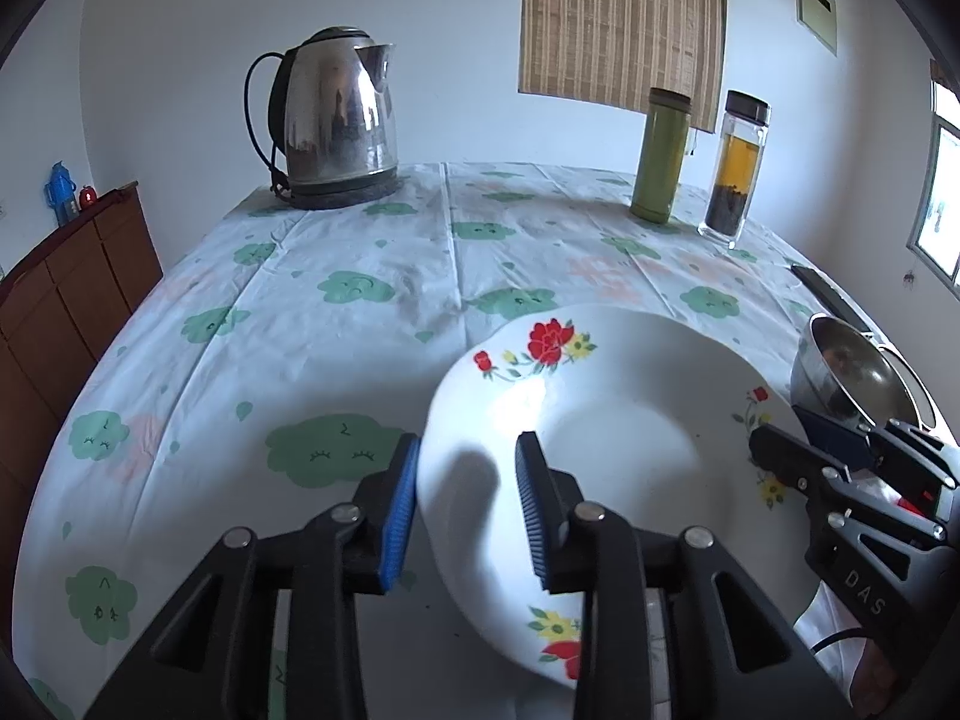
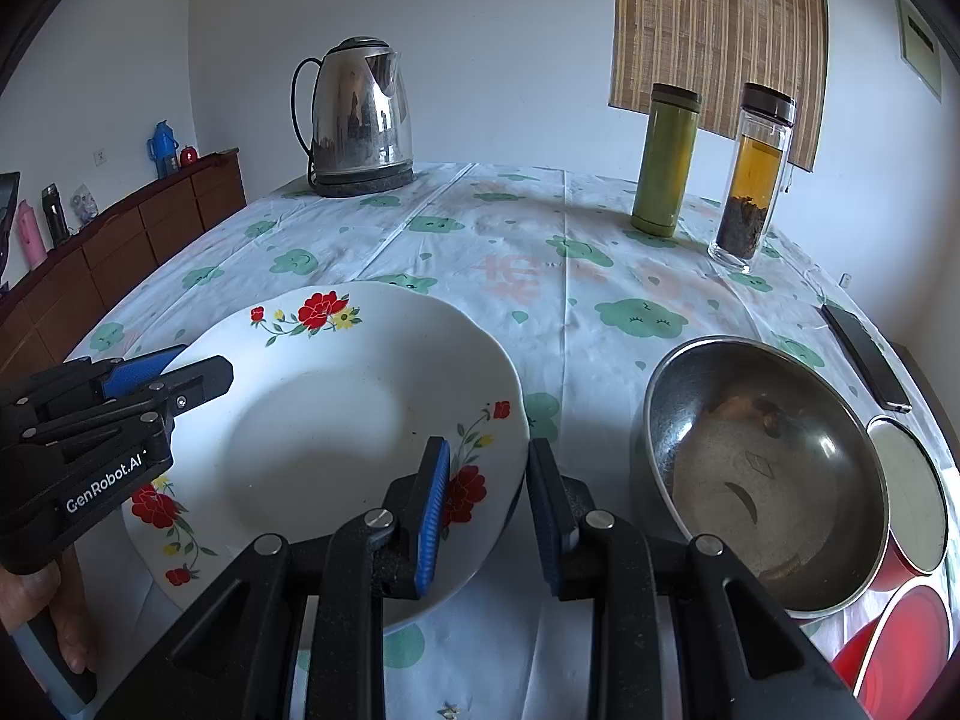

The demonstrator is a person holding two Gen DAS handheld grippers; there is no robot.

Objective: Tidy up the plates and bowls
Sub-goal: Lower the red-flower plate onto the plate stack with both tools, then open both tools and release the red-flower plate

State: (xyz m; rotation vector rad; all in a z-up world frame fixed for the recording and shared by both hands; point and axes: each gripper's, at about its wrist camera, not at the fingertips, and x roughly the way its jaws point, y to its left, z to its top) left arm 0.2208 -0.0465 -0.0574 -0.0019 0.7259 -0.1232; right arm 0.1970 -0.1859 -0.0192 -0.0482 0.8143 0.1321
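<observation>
Straddling the glossy round floral plate [image 2: 336, 420], both claws gape.

White walls [image 2: 510, 60], bamboo blind [image 1: 624, 18] (daylight behind), wooden sideboard [image 2: 150, 234], side window [image 1: 939, 198]

kettle [image 2: 362, 114] | green flask [image 2: 666, 159] | tea bottle [image 2: 750, 177] | phone [image 2: 865, 357] | sideboard [image 2: 120, 240]

Bare tablecloth [image 2: 480, 228] mid-table gives passage. Kettle [image 2: 360, 114], green flask [image 2: 666, 162], tea bottle [image 2: 753, 174] line far edge. Steel bowl [image 2: 762, 480] crowds floral plate [image 2: 336, 438] on right.
</observation>
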